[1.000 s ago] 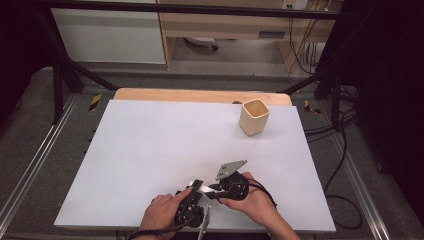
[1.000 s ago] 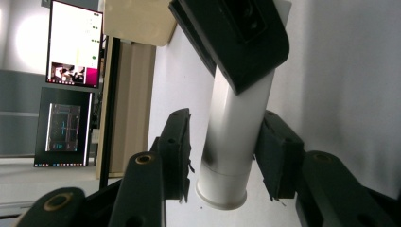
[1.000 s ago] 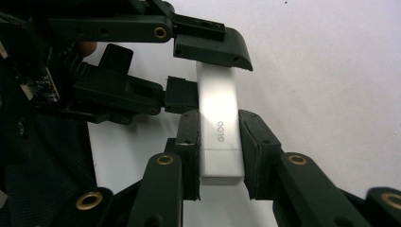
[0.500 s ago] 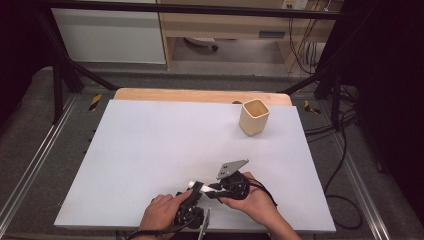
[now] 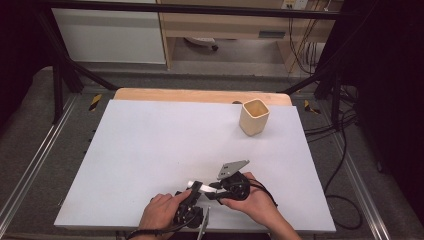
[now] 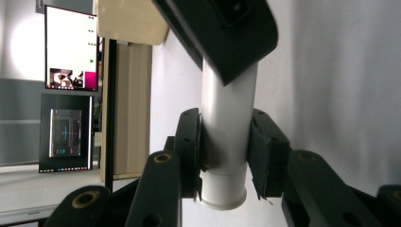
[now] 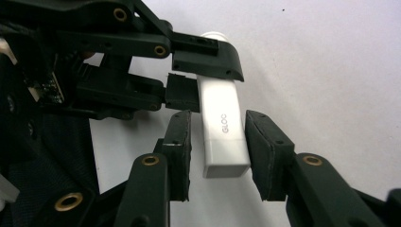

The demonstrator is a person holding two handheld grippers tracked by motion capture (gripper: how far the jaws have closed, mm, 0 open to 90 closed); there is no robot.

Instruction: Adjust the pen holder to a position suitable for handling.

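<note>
Mid-handover: white glue stick (image 7: 222, 130) clamped in left gripper (image 6: 227, 156); right gripper (image 7: 215, 142) just opening, pads seemingly clear. Next: draw right away, perhaps toward cup (image 5: 254, 117).

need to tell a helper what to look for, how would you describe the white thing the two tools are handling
On the white table, look at the near edge, where two hands meet. Between the left tool and right tool is a small white stick, round at one end, flat-sided with grey lettering at the other, unlike the tan cup far back.
</note>
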